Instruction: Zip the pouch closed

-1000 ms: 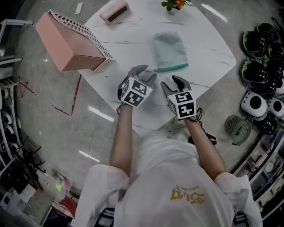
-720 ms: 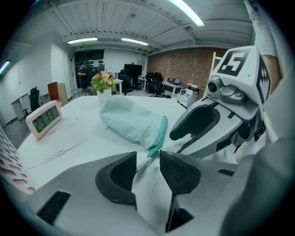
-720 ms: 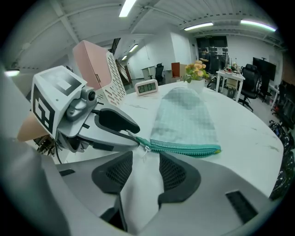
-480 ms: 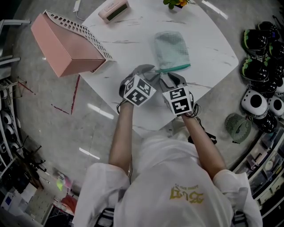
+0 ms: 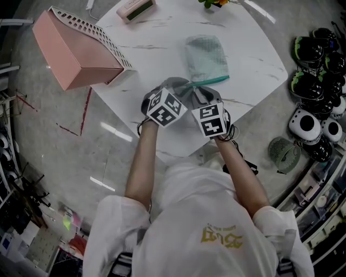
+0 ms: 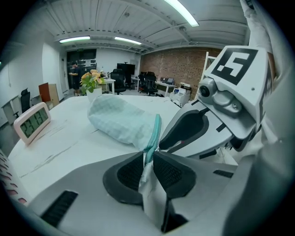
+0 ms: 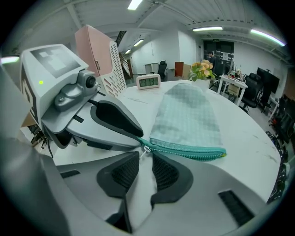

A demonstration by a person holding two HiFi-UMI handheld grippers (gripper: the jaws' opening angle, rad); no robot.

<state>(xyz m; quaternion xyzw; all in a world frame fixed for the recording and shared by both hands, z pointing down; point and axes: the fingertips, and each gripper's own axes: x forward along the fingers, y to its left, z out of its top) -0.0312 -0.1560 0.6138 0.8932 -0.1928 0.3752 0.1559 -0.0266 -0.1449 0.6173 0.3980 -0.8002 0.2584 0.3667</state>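
A pale green mesh pouch (image 5: 205, 58) with a teal zipper (image 7: 189, 150) lies on the white marble table (image 5: 157, 48). Both grippers meet at its near left corner. My left gripper (image 6: 150, 154) has just been closing and is shut on the pouch's zipper-end tab (image 6: 148, 159); the pouch (image 6: 122, 122) stretches away beyond its jaws. My right gripper (image 7: 145, 157) has also been closing, but a gap still shows between its pads. The small silver zipper pull (image 7: 144, 149) sits at its fingertips, not pinched. In the head view the left gripper (image 5: 181, 87) and the right gripper (image 5: 200, 93) stand side by side.
A pink slotted box (image 5: 75, 51) overhangs the table's left edge. A pink digital clock (image 5: 135, 8) and a flower pot (image 5: 213, 4) stand at the far edge. Helmets (image 5: 319, 70) and a small fan (image 5: 284, 154) lie on the floor to the right.
Both grippers moved forward to the pouch's near left corner and came together. Their jaws narrowed from wide open; the left one closed on the zipper end.
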